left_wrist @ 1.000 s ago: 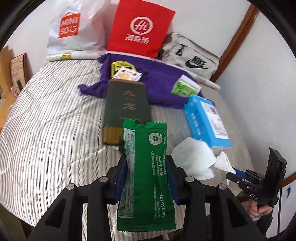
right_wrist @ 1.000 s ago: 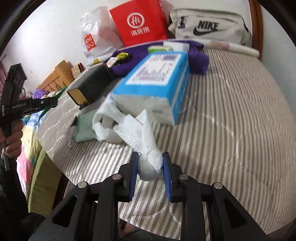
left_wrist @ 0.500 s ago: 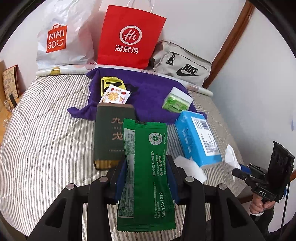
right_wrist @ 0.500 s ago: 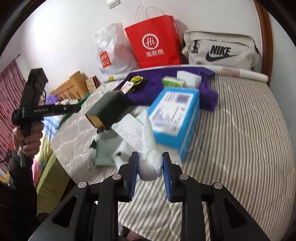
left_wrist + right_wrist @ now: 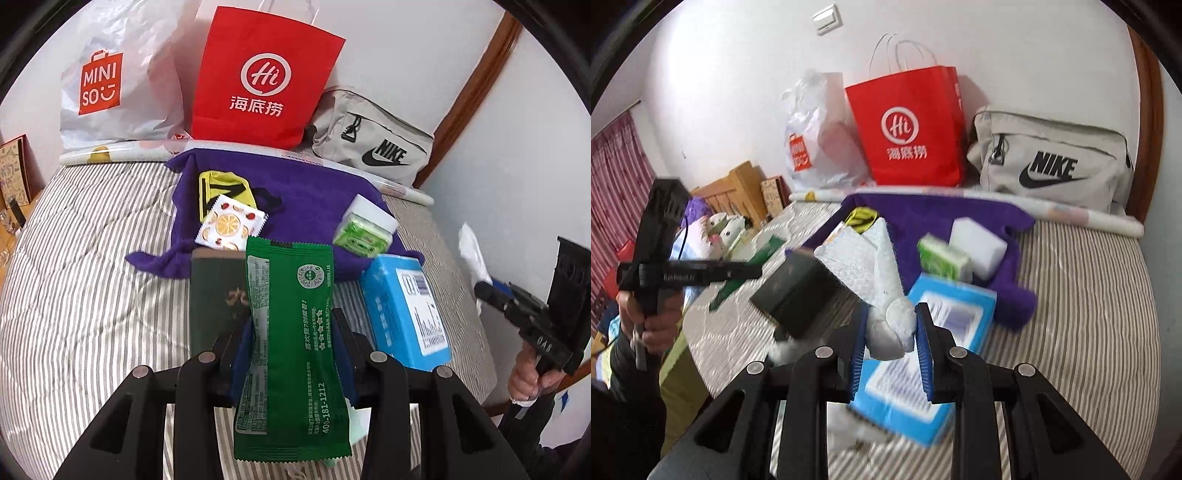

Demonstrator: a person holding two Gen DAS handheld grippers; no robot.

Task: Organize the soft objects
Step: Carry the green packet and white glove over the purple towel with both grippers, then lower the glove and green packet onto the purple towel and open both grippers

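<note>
My left gripper (image 5: 291, 343) is shut on a green snack packet (image 5: 291, 332), held upright above the striped bed (image 5: 92, 295). A white tissue (image 5: 882, 280) is pinched in my right gripper (image 5: 890, 332), lifted above the blue tissue pack (image 5: 923, 373). In the left wrist view that pack (image 5: 402, 310) lies right of a dark green box (image 5: 214, 295). On the purple cloth (image 5: 306, 199) behind lie a fruit-print sachet (image 5: 231, 225), a yellow item (image 5: 221, 186) and a green-and-white block (image 5: 365, 229).
A red paper bag (image 5: 258, 81), a white Miniso bag (image 5: 110, 85) and a grey Nike pouch (image 5: 373, 147) stand against the wall. The right gripper's handle (image 5: 535, 332) and hand show at the bed's right side. A white sponge (image 5: 979, 243) rests on the cloth.
Both grippers rose and pulled back over the bed. The right one lifted the tissue up and away from the blue pack. The green packet stayed gripped.
</note>
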